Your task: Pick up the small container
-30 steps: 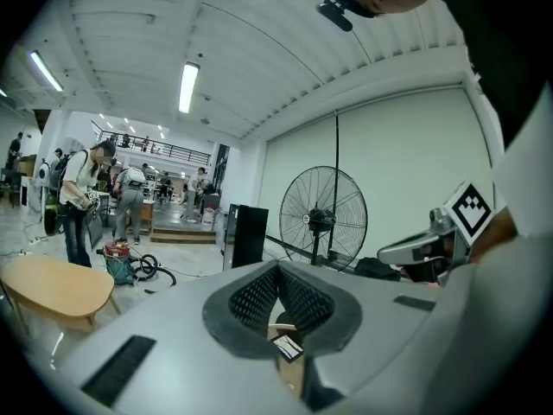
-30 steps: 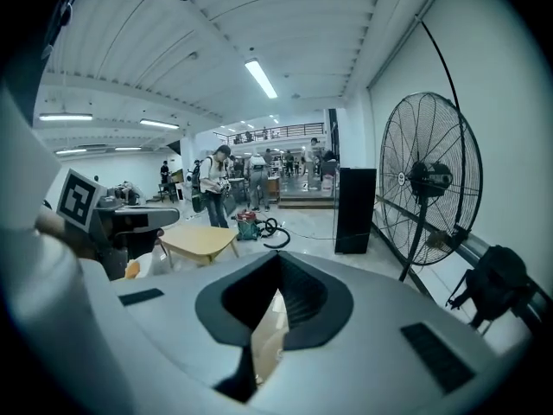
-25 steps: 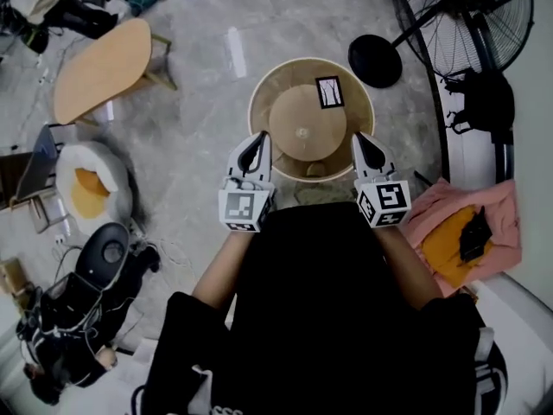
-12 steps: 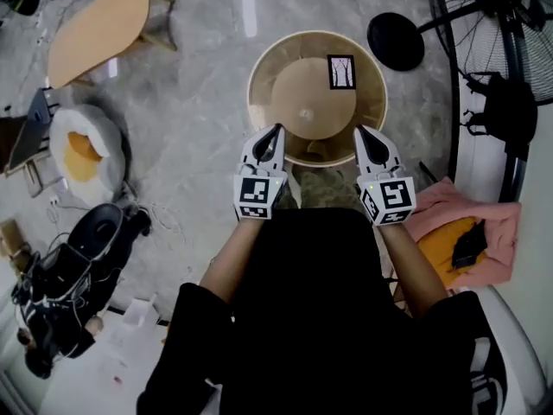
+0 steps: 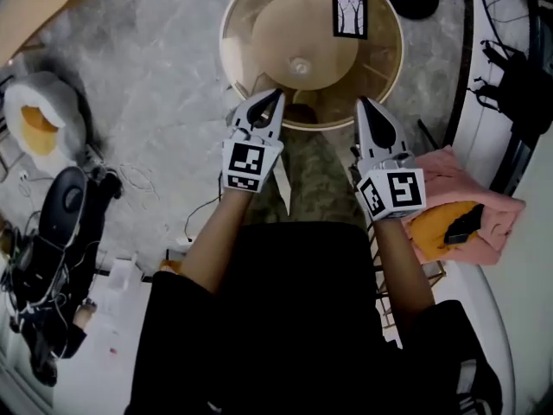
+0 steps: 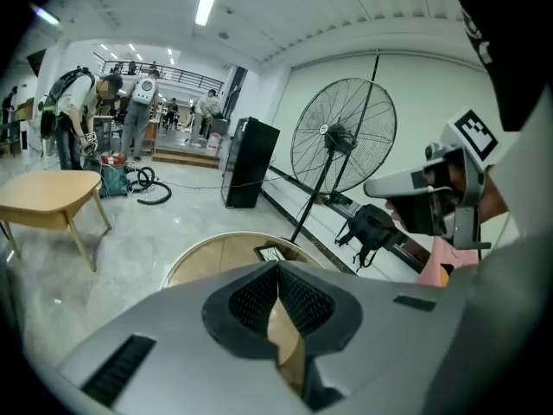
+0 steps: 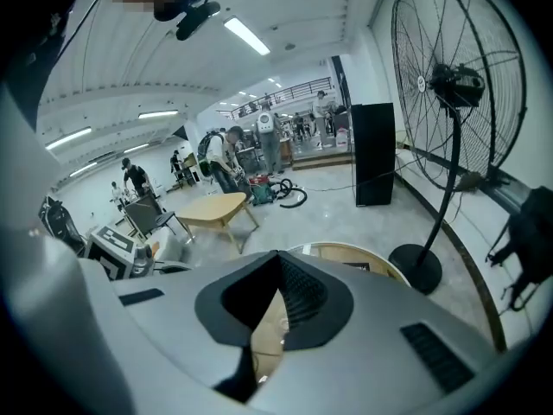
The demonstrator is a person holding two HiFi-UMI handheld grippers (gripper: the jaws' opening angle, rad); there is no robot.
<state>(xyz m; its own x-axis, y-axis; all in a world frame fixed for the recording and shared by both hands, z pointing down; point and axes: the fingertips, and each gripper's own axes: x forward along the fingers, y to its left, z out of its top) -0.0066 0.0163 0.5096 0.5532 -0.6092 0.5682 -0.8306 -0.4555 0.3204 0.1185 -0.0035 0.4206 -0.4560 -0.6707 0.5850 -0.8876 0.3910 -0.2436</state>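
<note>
Left gripper [image 5: 273, 98]: jaws shut tight, pads meeting, nothing held; right gripper [image 5: 365, 104]: the same, jaws together and empty; both point forward and down, side by side, tips over the near rim of the tub [image 5: 235, 33]. Tub is round, wooden and low-walled, on the floor ahead of the person; inside it a big tan disc [image 5: 298, 24] with a knob [image 5: 300, 65] at its centre; a black-framed card [image 5: 350, 15] lies on the disc's far right. Small container [image 5: 298, 111] (best guess, it is shadowed and small) sits in the near part of the tub, between disc and rim, roughly between the two gripper tips; neither gripper touches it; the rim runs across just in front of it. Camouflage fabric [image 5: 315, 167] shows below the tub, between the forearms. To the right a pink cloth [image 5: 492, 219] with an orange piece [image 5: 432, 227] and a black item [image 5: 462, 225] on top; a backpack [image 5: 518, 85] farther right, by a dark rail. To the left an egg-shaped cushion [image 5: 39, 119], a black bag [image 5: 60, 223] and loose cables on the floor. Left gripper view: a standing fan [image 6: 344, 137] behind the tub, a black cabinet [image 6: 249, 162], a wooden table [image 6: 47, 195], people well back.
</note>
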